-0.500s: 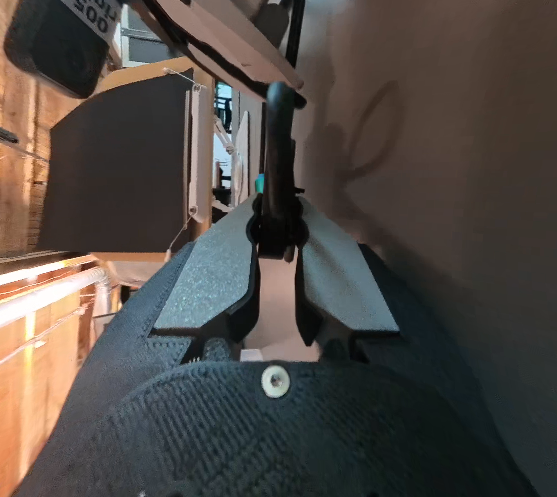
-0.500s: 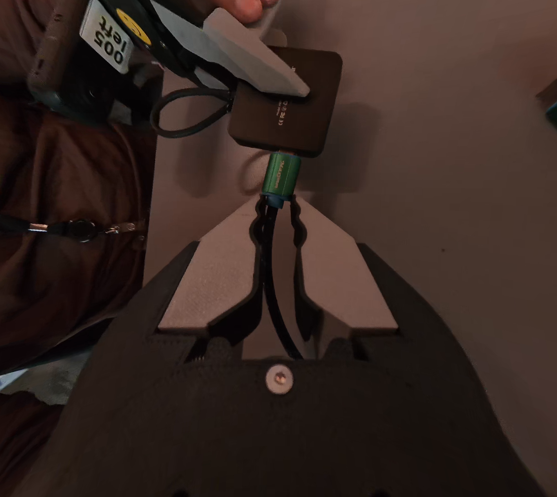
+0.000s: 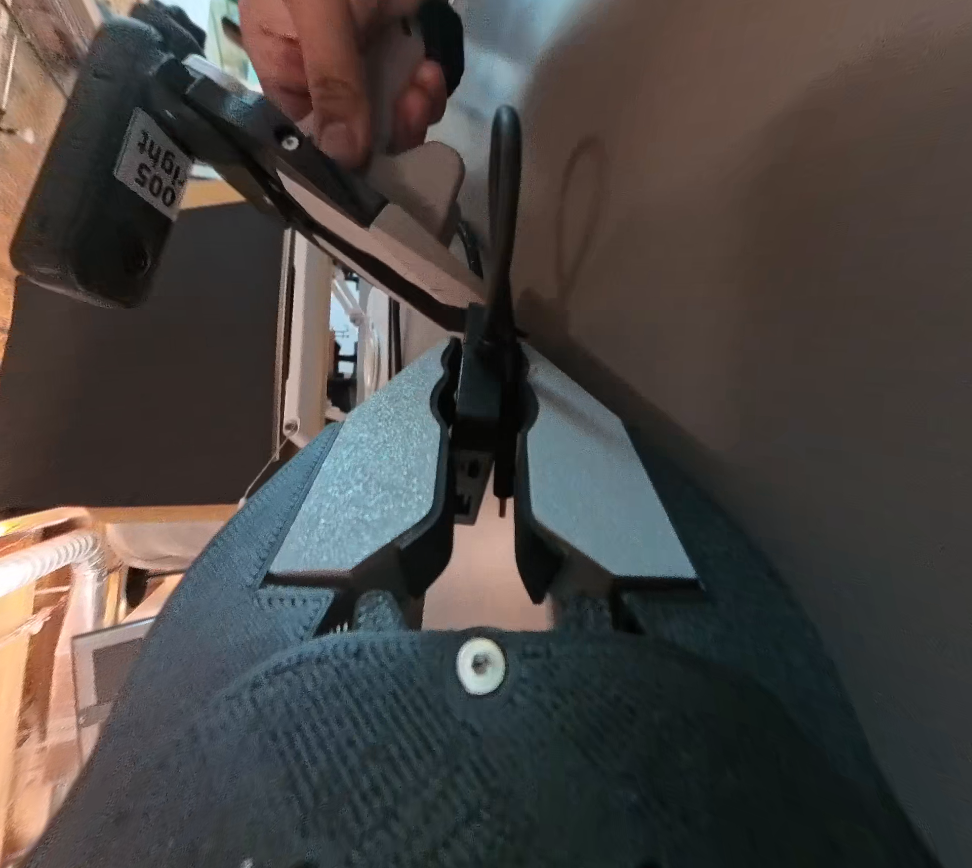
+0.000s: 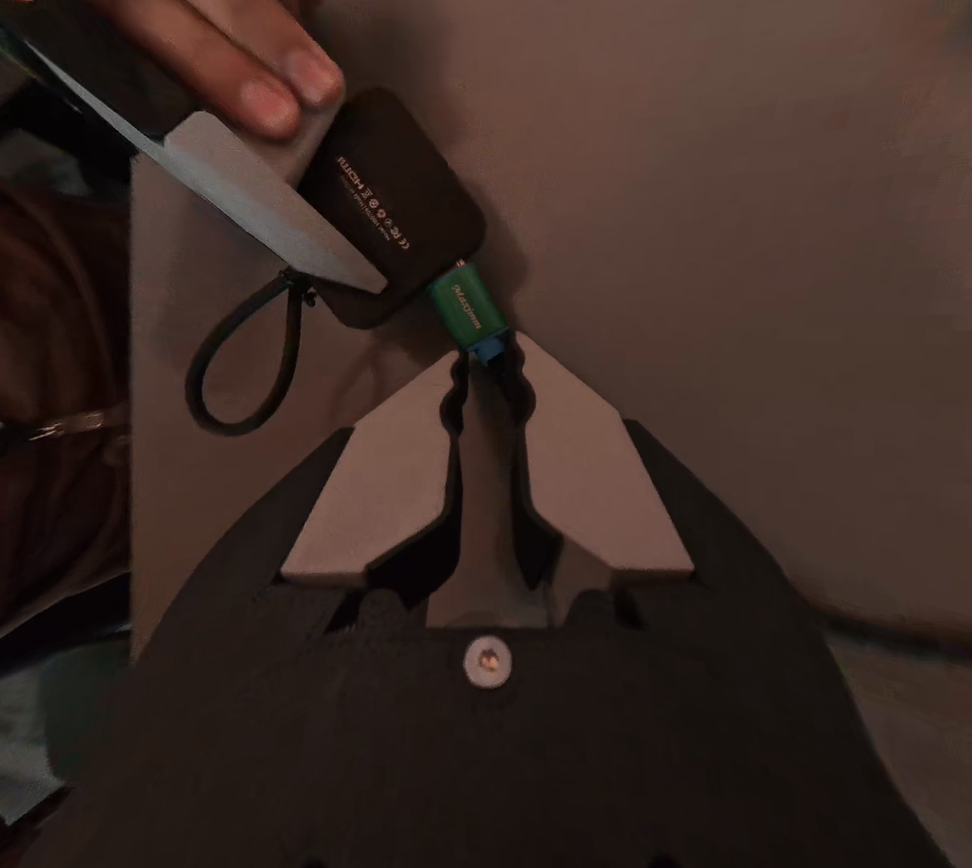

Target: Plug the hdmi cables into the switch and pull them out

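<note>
The black square switch (image 4: 405,190) is held above the grey table (image 4: 710,211), and its short black cable loop (image 4: 236,369) hangs to the left. My left gripper (image 4: 363,274) is shut on the switch. In the left wrist view the switch (image 3: 473,422) sits edge-on between that gripper's (image 3: 486,358) fingers, with the loop (image 3: 505,190) rising beyond. A green HDMI plug (image 4: 465,311) with a blue boot sits in the switch's port, a sliver of metal showing. My right gripper (image 4: 489,364) is shut on the cable right behind the boot. It also shows in the left wrist view (image 3: 452,301).
A person's hand (image 3: 336,27) grips the right gripper's handle, and another hand (image 4: 210,27) lies along the left gripper. A brown garment (image 4: 63,316) fills the left. A dark panel (image 3: 142,343) and shelving stand beyond the table edge. Both grippers' tips are close together, under 4 cm apart.
The switch and plug have turned and now lie slanted down to the right. The right gripper has come up to the plug's boot. A sliver of the plug's metal now shows.
</note>
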Tool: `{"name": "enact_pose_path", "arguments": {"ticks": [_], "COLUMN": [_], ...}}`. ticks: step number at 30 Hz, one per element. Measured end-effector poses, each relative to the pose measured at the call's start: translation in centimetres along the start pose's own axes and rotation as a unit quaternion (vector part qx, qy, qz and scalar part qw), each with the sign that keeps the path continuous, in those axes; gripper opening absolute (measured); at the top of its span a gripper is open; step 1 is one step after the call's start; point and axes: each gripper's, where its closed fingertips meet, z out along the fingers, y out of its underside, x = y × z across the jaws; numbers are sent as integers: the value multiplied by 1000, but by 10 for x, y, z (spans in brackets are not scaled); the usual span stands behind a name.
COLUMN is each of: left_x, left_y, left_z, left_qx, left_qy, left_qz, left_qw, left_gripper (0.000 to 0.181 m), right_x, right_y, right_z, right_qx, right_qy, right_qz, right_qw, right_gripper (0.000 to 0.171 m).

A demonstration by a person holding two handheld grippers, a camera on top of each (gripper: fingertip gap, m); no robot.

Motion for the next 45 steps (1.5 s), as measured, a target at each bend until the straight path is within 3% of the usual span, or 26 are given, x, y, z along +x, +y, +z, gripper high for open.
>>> {"name": "enact_pose_path", "arguments": {"ticks": [8, 14, 22, 32, 37, 40, 44, 45], "left_x": [-23, -37, -20, -14, -23, -39, -69, -73], "left_y": [21, 42, 41, 23, 23, 23, 29, 30], "left_z": [-12, -16, -7, -12, -17, -19, -32, -36], "left_qx": [9, -14, -56, 10, 23, 43, 86, 99], "left_qy": [-49, -83, -60, -32, -43, -59, -94, -96], "left_qz": [-63, -118, -5, 2, -46, -128, -259, -284], "left_qw": [997, 989, 997, 999, 998, 989, 957, 949], "left_gripper": [18, 30, 21, 19, 19, 19, 19, 19], "right_x": [-5, 0, -15, -19, -17, -6, -1, -2], "right_y": [-19, -11, -6, -2, -11, -26, -51, -55], "right_z": [-16, -29, -19, -13, -17, -22, -40, -45], "right_qx": [80, 93, 62, 45, 69, 104, 167, 180], "right_qy": [-12, 0, -10, -13, -8, 37, 84, 94], "right_qz": [-33, -23, -63, -102, -92, -82, -80, -84], "right_qw": [996, 995, 996, 994, 993, 991, 979, 976], "right_gripper": [10, 8, 8, 6, 7, 9, 65, 66]}}
